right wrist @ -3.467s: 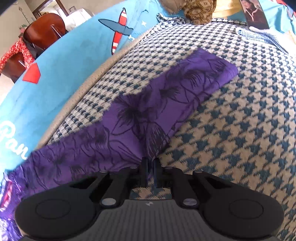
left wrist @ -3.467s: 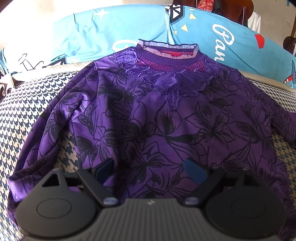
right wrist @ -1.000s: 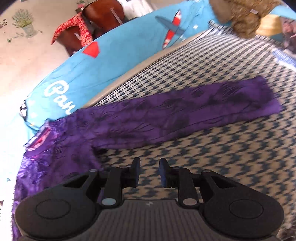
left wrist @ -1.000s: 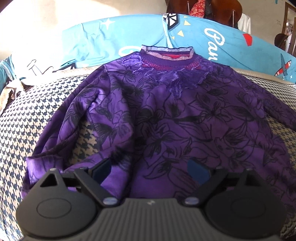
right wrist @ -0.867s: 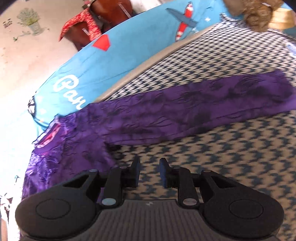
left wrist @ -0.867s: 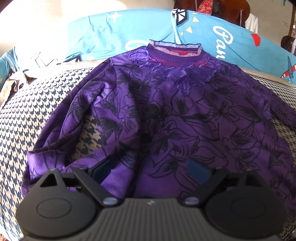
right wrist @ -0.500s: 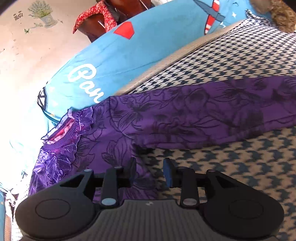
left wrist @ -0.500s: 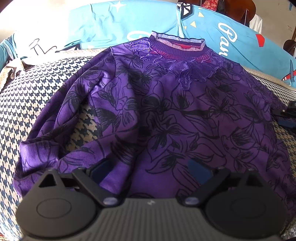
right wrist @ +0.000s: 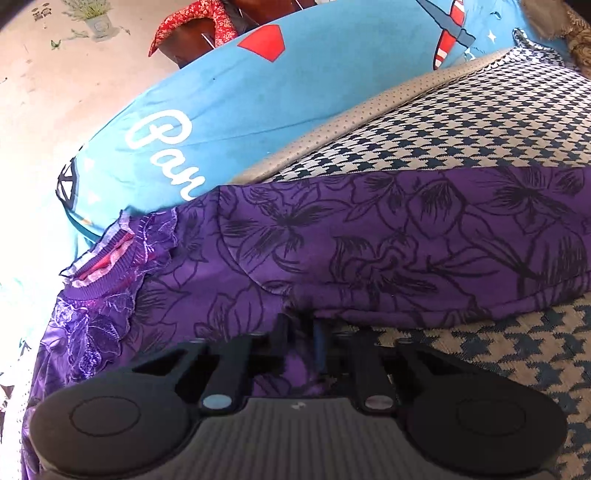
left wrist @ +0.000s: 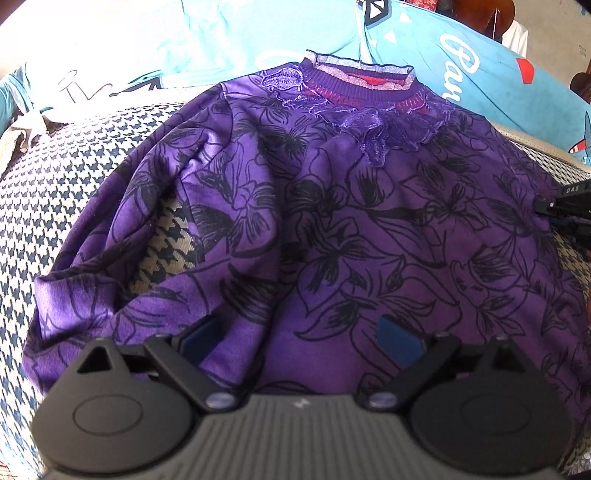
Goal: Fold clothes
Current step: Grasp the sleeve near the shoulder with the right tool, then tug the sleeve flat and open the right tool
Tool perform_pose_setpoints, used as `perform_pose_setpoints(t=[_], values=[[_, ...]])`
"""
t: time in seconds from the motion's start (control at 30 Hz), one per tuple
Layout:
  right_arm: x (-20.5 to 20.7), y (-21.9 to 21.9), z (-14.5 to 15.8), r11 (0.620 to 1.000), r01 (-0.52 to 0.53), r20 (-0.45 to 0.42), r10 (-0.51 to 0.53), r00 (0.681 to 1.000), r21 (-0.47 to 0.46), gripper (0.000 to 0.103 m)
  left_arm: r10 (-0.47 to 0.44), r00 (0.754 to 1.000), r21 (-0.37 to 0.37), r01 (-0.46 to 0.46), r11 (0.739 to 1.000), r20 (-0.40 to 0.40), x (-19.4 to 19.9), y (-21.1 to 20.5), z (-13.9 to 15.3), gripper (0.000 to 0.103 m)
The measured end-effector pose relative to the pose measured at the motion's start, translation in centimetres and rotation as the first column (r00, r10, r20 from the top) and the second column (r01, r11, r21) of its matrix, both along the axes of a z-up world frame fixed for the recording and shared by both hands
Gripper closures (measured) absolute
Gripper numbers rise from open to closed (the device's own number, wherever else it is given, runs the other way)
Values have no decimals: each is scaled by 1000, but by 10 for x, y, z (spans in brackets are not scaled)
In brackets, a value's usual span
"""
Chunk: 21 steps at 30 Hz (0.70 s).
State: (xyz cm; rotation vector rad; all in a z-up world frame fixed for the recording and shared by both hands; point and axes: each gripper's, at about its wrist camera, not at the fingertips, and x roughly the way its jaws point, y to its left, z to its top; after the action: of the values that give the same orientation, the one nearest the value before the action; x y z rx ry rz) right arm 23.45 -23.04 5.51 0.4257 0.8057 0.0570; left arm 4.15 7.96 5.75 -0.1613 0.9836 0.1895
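A purple sweater (left wrist: 351, 229) with black flower print and a lace collar (left wrist: 360, 79) lies flat, front up, on a houndstooth cover (left wrist: 66, 173). Its left sleeve (left wrist: 122, 236) is bent down along the body. My left gripper (left wrist: 301, 339) hovers open over the lower hem, holding nothing. In the right wrist view the right sleeve (right wrist: 443, 240) stretches out sideways. My right gripper (right wrist: 301, 334) sits at the underarm seam, its fingers closed on a pinch of the sweater (right wrist: 221, 295). Its black tip (left wrist: 569, 206) also shows at the sweater's right edge.
A blue printed sheet (right wrist: 240, 92) with white lettering lies beyond the collar, along the far edge of the houndstooth cover (right wrist: 517, 110). Dark wooden furniture with a red cloth (right wrist: 199, 22) stands behind it. Bare houndstooth surface spreads on both sides of the sweater.
My right gripper moved left from beside the sleeve to the underarm and closed on the fabric there. The left gripper stayed open and edged closer over the hem.
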Motion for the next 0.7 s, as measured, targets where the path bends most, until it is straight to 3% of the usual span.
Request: perform_pose_setpoints(t=[0.17,0.3,0.43,0.53,0.63,0.7], values=[[-3,-8,15,995,89,90,-85,992,-35,96,-14,1000,12,14,1000,-8,0,-2,-3,6],[2,-15,16,990,134,91,-131,987,-35,97,-28,999,23,28,999,-22,2,-3,-7,5],[6,3,8,978,99,76,-86,993,-183,96,-37,999,29,38,999,-29,3,-5,-8,5],[5,3,10,979,80,62,-69,996,-189,95,-35,999,26,35,999,-26,4,-4,-9,5],[-1,1,14,985,75,48,-68,997,-158,83,-25,999,33,26,999,-25,3,-2,-11,5],[-8,-2,19,990,73,40,-69,997,-121,81,-17,1000,39,18,999,-25,1,0,-12,5]])
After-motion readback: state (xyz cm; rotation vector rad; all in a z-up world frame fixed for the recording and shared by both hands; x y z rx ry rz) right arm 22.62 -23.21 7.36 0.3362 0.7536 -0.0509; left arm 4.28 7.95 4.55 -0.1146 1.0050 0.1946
